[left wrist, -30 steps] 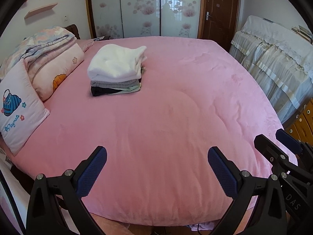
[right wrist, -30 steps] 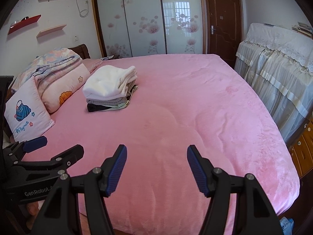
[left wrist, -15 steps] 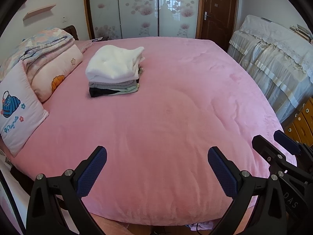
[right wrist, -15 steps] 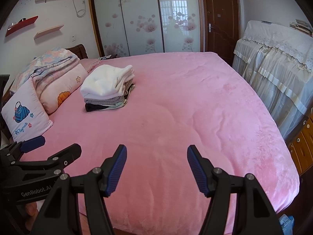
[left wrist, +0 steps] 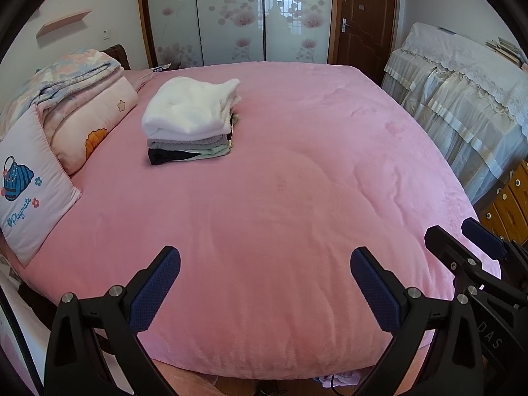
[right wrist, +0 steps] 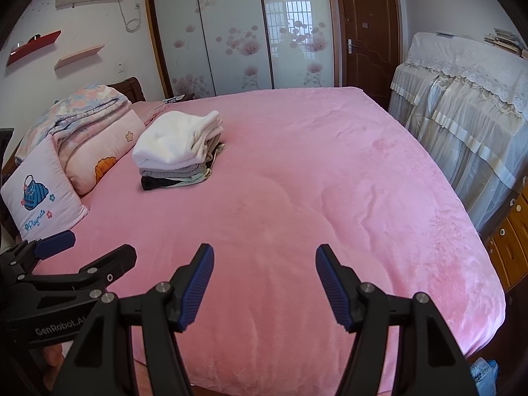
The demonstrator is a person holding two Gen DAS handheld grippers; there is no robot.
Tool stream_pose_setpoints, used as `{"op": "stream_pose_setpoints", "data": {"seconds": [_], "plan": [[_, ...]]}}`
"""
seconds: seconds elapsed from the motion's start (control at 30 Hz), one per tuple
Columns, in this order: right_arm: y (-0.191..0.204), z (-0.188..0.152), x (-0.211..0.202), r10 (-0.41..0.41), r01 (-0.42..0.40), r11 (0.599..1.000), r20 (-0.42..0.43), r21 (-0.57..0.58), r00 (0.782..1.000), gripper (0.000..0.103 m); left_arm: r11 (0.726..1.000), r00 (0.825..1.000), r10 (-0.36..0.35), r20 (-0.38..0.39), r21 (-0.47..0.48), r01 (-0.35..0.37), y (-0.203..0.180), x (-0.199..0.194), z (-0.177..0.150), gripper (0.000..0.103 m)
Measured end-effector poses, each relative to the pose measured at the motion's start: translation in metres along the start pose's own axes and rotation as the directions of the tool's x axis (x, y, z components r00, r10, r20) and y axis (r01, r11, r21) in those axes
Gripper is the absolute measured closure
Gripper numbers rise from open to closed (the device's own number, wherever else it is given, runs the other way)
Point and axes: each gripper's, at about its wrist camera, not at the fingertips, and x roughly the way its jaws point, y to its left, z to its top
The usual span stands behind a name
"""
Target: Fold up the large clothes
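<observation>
A stack of folded clothes (left wrist: 189,122) lies on the far left part of the pink bed (left wrist: 297,198), with a fluffy white garment on top and grey, pale green and black pieces under it. It also shows in the right wrist view (right wrist: 176,148). My left gripper (left wrist: 264,270) is open and empty above the near edge of the bed. My right gripper (right wrist: 262,270) is open and empty beside it, to the right. Each gripper shows at the edge of the other's view.
Pillows (left wrist: 29,188) and a folded quilt (left wrist: 76,79) lie along the bed's left side. A lace-covered piece of furniture (left wrist: 462,99) and wooden drawers (left wrist: 508,204) stand to the right. Sliding wardrobe doors (left wrist: 237,16) and a brown door (left wrist: 366,16) are behind.
Both grippers have shifted slightly, so the bed and stack sit a little differently in view. Both stay open and empty.
</observation>
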Motion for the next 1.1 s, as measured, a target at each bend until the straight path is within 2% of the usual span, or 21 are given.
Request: {"op": "stream_pose_setpoints", "data": {"seconds": [1.1], "plan": [[-0.0055,-0.0066,0.0009,-0.008,0.008,1.000,-0.009,0.018,1.000,0.039,1.000,1.000,-0.004,-0.024,-0.003,0.004,-0.0019,0.0064,-0.0067,0.001]]}}
